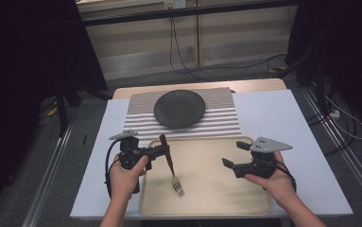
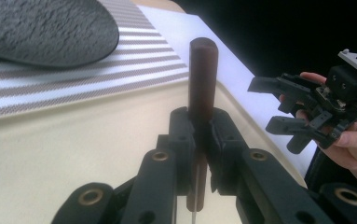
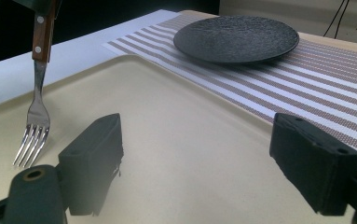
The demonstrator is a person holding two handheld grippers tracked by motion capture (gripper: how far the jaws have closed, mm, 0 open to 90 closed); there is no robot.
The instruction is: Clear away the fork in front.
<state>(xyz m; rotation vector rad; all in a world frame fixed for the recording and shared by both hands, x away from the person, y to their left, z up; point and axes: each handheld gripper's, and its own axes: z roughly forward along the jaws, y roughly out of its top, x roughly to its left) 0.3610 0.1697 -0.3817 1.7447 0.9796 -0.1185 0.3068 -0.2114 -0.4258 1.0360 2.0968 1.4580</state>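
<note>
The fork looked light and rigid, a slim piece of steel with a dark wooden handle; it would not bend, but the polished metal neck would likely slip under a pad, so the wood was the sounder place to hold it. The left gripper was clenched on that handle partway along, the rounded end standing out beyond the jaws. The fork hung over the left part of the cream tray, tines pointing down and toward the near side. Two rivets showed in the reddish-brown handle, and four bright tines. The right gripper was released and held nothing, over the tray's right part. A dark plate sat on the striped mat farther along the bench.
</note>
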